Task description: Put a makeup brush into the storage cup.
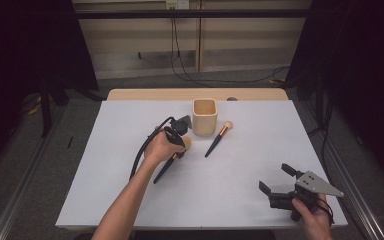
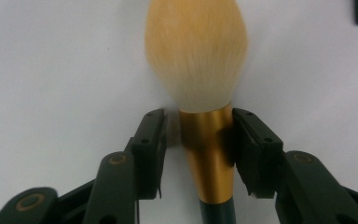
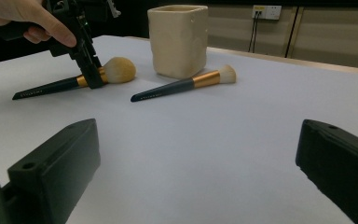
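The big powder brush [image 1: 172, 161] lies flat on the white tabletop [image 1: 220, 190] a little left of the frame's centre in the high view, its dark slim handle running toward the lower left and its head toward the upper right. It has a full, rounded tuft of pale tan bristles [image 2: 196, 51] above a shiny gold ferrule [image 2: 209, 154].

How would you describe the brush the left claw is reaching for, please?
On the white table, find the cream cup near the far edge. The brush lies just left of it, between the left claw's jaws; its head is big and round, unlike the slimmer brush right of the cup.
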`<state>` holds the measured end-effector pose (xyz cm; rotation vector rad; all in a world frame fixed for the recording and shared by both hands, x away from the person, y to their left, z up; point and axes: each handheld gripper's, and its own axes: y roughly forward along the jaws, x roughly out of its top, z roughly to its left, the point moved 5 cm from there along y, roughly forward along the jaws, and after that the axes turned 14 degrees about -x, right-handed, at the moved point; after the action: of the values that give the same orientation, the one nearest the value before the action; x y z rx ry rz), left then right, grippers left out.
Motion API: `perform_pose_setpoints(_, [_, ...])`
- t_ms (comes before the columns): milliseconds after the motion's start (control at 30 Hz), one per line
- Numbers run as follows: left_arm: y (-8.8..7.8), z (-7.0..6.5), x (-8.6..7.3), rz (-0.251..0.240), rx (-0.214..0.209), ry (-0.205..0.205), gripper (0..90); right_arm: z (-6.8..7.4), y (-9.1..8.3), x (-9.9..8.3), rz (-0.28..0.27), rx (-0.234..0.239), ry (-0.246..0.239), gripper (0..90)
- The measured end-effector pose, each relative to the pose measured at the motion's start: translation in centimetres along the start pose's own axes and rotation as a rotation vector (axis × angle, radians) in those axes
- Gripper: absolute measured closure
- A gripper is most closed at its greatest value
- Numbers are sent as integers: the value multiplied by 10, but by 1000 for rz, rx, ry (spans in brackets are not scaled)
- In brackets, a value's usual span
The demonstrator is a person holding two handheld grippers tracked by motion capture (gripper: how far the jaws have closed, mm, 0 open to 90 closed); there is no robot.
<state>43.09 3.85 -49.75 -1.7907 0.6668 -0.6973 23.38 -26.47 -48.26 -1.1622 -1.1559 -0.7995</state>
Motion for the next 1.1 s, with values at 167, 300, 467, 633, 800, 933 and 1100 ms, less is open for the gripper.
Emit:
perform_pose_setpoints(167, [0,-1,0,-2,-18,-18,658,1,1,0,2,3,-5,0])
perform_pose_setpoints(300, [-2,2,0,-11,-40,-27,663,1,0,-1,3,2,-8,0])
perform_pose_setpoints(467, [-3,2,-3,-20,-60,-19,665,0,0,-1,3,-4,-5,0])
perform_pose_setpoints(633, [-6,4,-6,-26,-84,-27,665,0,0,-1,6,-3,-8,0])
perform_pose_setpoints(800, [-12,3,-7,-69,-97,-1,665,0,0,-1,5,-5,-7,0])
perform_pose_setpoints(933, [-17,2,-7,-110,-104,23,666,0,1,-1,6,-8,-9,0])
perform_pose_setpoints(1100, [-25,3,-8,-152,-112,25,666,0,1,-1,8,-4,-11,0])
